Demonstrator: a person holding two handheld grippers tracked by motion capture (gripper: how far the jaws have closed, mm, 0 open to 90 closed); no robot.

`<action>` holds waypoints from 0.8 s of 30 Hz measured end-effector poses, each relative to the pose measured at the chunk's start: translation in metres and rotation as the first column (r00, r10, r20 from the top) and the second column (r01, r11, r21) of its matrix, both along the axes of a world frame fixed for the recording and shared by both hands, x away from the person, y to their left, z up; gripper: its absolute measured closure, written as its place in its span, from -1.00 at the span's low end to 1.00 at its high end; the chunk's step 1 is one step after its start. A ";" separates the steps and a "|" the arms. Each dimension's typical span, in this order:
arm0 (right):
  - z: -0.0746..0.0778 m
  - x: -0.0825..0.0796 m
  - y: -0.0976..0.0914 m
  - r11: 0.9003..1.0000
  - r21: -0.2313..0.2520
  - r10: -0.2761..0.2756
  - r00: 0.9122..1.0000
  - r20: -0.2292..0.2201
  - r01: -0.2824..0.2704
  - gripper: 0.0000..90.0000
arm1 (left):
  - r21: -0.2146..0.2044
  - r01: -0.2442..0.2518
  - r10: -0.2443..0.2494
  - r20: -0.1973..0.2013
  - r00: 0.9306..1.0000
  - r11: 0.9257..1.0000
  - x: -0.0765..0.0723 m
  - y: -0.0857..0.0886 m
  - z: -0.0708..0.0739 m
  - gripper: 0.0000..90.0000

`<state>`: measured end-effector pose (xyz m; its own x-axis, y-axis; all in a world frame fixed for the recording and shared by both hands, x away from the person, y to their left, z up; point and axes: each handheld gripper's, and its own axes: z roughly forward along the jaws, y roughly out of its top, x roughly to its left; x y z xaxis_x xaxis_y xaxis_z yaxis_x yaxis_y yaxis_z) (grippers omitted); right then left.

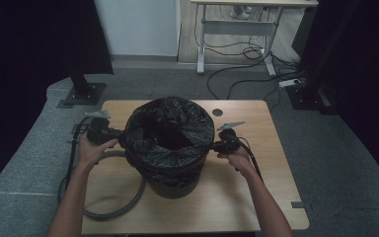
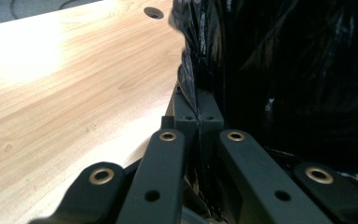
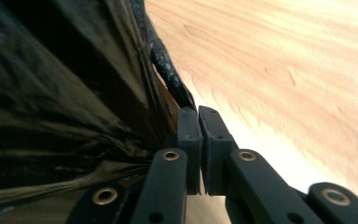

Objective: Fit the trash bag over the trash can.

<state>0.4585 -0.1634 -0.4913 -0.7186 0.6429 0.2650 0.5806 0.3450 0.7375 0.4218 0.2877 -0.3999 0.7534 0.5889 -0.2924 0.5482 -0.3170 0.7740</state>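
A dark bin (image 1: 170,183) stands mid-table, lined with a black plastic bag (image 1: 168,129) folded out over its rim. My left gripper (image 1: 121,137) is at the bin's left side, shut on the bag's edge; in the left gripper view its jaws (image 2: 197,95) pinch a thin fold of the bag (image 2: 284,70). My right gripper (image 1: 215,145) is at the bin's right side. In the right gripper view its jaws (image 3: 197,110) stand a narrow slit apart, with the bag's edge (image 3: 170,81) reaching their tips and no film seen between the pads.
The wooden table (image 1: 261,197) has a round cable hole (image 1: 217,112) behind the bin. A grey hose (image 1: 133,205) loops on the table's front left, and cables trail from both grippers. A dark stand base (image 1: 81,94) and a white desk frame (image 1: 237,27) stand beyond the table.
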 end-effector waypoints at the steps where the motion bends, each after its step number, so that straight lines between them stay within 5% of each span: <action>1: 0.002 -0.003 -0.004 1.000 0.004 -0.009 1.000 0.012 0.009 0.67 | -0.002 0.002 -0.002 0.005 1.000 1.000 -0.001 0.001 0.000 1.00; 4: 0.019 -0.018 -0.021 0.993 0.093 -0.076 0.993 0.092 0.068 0.29 | -0.015 0.005 -0.005 0.021 1.000 1.000 -0.006 0.003 0.002 0.99; 7: 0.045 -0.039 -0.037 0.985 0.161 -0.080 0.983 0.166 0.053 0.03 | -0.028 0.005 -0.004 0.034 0.999 1.000 -0.010 0.006 0.005 0.99; 12: 0.073 -0.092 -0.039 0.969 0.228 0.036 0.969 0.243 -0.094 -0.34 | -0.040 0.010 -0.008 0.051 0.999 0.999 -0.021 0.010 0.008 0.99; 18: 0.085 -0.155 -0.008 0.964 0.184 0.120 0.933 0.338 -0.191 -0.57 | -0.060 0.023 -0.020 0.055 0.998 0.998 -0.032 0.011 0.008 0.99; 21: 0.090 -0.167 0.010 0.980 0.123 0.100 0.921 0.376 -0.156 -0.57 | -0.062 0.028 -0.025 0.052 0.998 0.998 -0.035 0.009 0.007 0.99; 24: 0.091 -0.170 0.017 0.987 0.105 0.067 0.908 0.413 -0.120 -0.19 | -0.063 0.034 -0.031 0.051 0.998 0.997 -0.036 0.009 0.008 0.99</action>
<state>0.2884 -0.1460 -0.4004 -0.8362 0.5484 0.0101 0.1900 0.2724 0.9432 0.3861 0.2965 -0.3921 0.7865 0.5454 -0.2898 0.4984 -0.2834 0.8193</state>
